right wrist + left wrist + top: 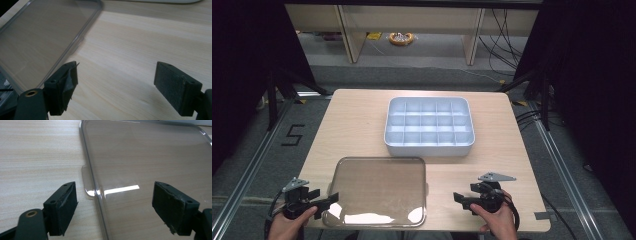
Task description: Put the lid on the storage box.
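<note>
Smooth clear rounded lid point(379, 190) near white gridded tray point(430, 125).

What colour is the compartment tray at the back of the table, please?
The tray is pale blue-grey, best seen in the high view.

Lab test bay: wooden table point(362, 120) between black curtains point(242, 60), metal floor rails point(562, 165), loose cables point(504, 35) (against a bare shelf unit point(412, 20)), a taped "5" point(293, 135) on grey carpet.
</note>
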Motion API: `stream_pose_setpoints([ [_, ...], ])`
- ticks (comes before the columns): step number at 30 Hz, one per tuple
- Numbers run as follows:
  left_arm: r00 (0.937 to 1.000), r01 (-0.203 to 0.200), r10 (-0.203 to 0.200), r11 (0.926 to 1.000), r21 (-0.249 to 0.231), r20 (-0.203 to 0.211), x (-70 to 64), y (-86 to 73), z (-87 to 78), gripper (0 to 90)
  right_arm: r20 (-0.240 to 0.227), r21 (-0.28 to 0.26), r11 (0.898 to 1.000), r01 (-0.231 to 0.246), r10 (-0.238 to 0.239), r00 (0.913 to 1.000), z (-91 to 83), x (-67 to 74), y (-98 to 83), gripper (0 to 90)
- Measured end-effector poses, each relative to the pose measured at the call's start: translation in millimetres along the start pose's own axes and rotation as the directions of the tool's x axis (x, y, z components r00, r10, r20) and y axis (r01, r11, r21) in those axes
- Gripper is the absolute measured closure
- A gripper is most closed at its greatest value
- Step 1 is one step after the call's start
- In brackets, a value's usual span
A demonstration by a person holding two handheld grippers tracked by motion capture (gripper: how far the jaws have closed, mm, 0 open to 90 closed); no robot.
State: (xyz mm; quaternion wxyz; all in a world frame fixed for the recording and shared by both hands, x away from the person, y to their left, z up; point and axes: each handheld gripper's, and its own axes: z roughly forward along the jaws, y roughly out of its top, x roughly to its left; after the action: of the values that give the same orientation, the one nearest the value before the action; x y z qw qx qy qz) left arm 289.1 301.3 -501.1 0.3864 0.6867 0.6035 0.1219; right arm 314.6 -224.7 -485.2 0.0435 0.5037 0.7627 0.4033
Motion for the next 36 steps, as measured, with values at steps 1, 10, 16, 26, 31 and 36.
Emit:
stream_pose_setpoints([
  [1,1.0,-0.005,0.005,1.0,0.003,0.0,1.0,-0.2,-0.2,19.4,-0.006,-0.009,1.0,0.007,-0.007,1.0,2.2,1.8,0.0,21.8],
  [10,0.9999,-0.017,0.017,0.9993,0.035,0.0,4.9,0.2,-1.4,21.6,-0.046,0.027,0.998,0.051,-0.05,0.9977,18.0,19.0,5.4,25.5],
  [16,0.9998,-0.021,0.02,0.9991,0.038,0.006,5.4,0.2,0.4,25.7,-0.08,0.053,0.996,0.073,-0.068,0.9945,34.4,31.9,8.8,29.0],
  [26,0.9998,-0.019,0.02,0.999,0.041,-0.008,11.6,2.9,1.4,39.3,-0.098,0.068,0.995,0.073,-0.066,0.993,49.0,41.4,12.9,31.4],
  [31,0.9999,0.013,-0.013,0.9995,0.03,-0.011,15.5,6.4,6.7,45.4,-0.109,0.07,0.995,0.067,-0.059,0.9923,52.7,43.2,14.6,32.1],
  [36,1.0,-0.007,0.007,0.9969,0.078,0.001,17.9,5.5,12.9,48.2,-0.111,0.074,0.996,0.042,-0.034,0.9933,60.0,42.1,18.1,33.1],
])
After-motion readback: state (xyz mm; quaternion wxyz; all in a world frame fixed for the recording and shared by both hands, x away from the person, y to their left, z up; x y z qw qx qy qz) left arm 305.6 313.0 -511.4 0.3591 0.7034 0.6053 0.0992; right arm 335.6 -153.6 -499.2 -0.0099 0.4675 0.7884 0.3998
